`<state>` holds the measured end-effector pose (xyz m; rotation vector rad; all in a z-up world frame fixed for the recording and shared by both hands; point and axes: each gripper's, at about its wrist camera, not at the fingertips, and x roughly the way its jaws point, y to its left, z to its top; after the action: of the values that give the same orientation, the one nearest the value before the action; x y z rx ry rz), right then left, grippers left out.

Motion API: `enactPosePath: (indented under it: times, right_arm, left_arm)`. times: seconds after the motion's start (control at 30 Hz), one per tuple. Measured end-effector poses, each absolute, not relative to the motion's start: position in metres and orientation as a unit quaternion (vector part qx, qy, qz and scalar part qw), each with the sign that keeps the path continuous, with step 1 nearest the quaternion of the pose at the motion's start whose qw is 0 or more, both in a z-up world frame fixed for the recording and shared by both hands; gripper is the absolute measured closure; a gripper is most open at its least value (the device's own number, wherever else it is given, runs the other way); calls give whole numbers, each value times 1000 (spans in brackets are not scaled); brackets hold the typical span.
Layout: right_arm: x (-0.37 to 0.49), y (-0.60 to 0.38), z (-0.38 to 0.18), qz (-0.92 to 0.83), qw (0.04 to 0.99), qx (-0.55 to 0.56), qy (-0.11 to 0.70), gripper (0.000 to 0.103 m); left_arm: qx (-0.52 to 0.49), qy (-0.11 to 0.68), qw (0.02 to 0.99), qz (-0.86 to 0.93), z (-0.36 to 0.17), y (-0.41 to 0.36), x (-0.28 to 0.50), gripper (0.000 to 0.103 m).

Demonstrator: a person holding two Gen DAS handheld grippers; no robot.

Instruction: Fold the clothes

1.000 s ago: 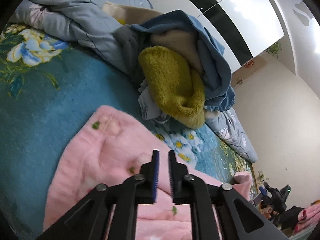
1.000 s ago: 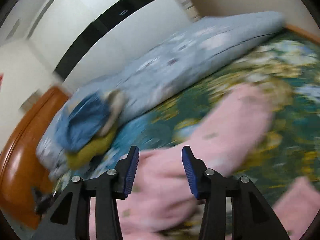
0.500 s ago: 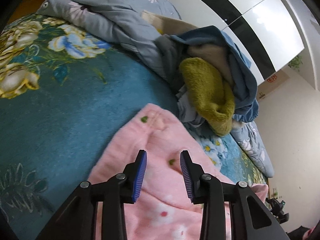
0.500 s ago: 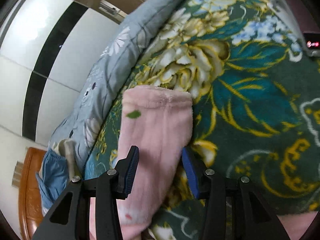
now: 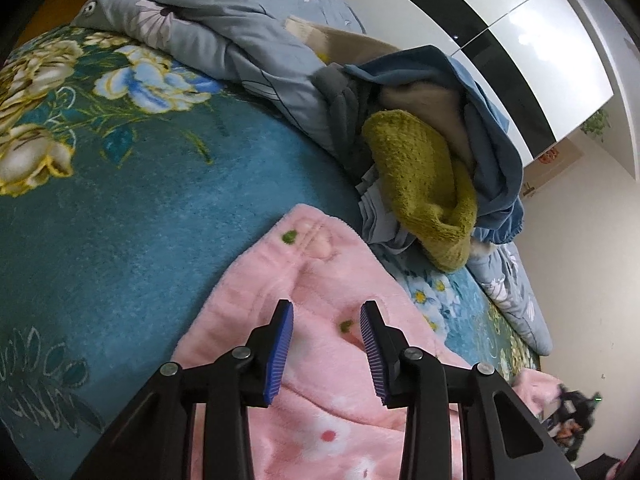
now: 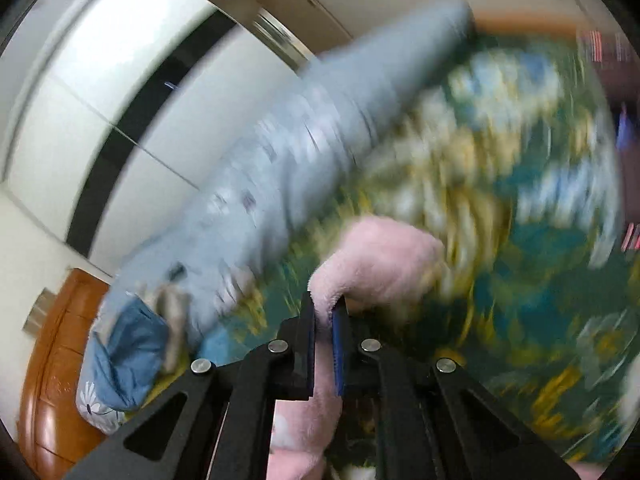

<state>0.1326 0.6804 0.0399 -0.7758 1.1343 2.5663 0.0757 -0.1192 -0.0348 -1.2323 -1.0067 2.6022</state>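
A pink fleece garment with small flower prints lies spread on the teal floral bedspread. My left gripper hovers just over its upper part. Its jaws stand apart and the fabric lies below them, not pinched. In the blurred right wrist view, the jaws of my right gripper are closing on a fold of the same pink garment. The pads press on the fabric. The cloth bulges out beyond the fingertips and hangs down below them.
A heap of clothes lies behind the pink piece: an olive knit, a blue garment and beige cloth. A grey-blue floral quilt runs along the bed's far side. Beyond are a white and black wardrobe and a wooden headboard.
The left jaws went from nearly shut to apart, then held still. The right jaws, apart over the pink sleeve end before, have closed on it and the view swings fast.
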Motion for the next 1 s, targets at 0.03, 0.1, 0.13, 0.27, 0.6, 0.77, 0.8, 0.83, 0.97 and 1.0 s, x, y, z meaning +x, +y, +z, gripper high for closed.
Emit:
enactPosePath:
  times: [0.03, 0.1, 0.13, 0.27, 0.6, 0.77, 0.8, 0.83, 0.97, 1.0]
  right_arm:
    - [142, 689, 50, 884, 132, -254, 370, 96]
    - [161, 710, 49, 879, 165, -260, 365, 96]
    - [168, 719, 41, 872, 180, -271, 366, 96]
    - [183, 734, -17, 832, 230, -344, 369, 96]
    - [198, 726, -54, 804, 252, -387, 373, 96]
    - [196, 717, -56, 800, 258, -400, 366, 96]
    - [197, 717, -56, 798, 259, -400, 368, 96]
    - [197, 717, -56, 797, 260, -400, 371, 96]
    - [197, 714, -55, 794, 265, -404, 369, 96]
    - [197, 714, -55, 793, 266, -405, 368, 96]
  left_arm:
    - [-403, -328, 45, 853, -34, -120, 76, 65]
    - [-404, -327, 40, 853, -35, -123, 76, 64]
    - [-404, -329, 36, 853, -37, -126, 77, 64]
    - [-406, -331, 15, 852, -40, -136, 81, 64]
    - [-425, -318, 13, 848, -47, -155, 61, 45]
    - [-454, -317, 42, 832, -62, -156, 19, 44]
    - [-458, -316, 52, 829, -65, -154, 8, 44]
    - [-462, -312, 59, 828, -67, -152, -1, 44]
    - [-488, -287, 78, 821, -79, -135, -33, 42]
    - [-490, -282, 78, 821, -82, -131, -38, 42]
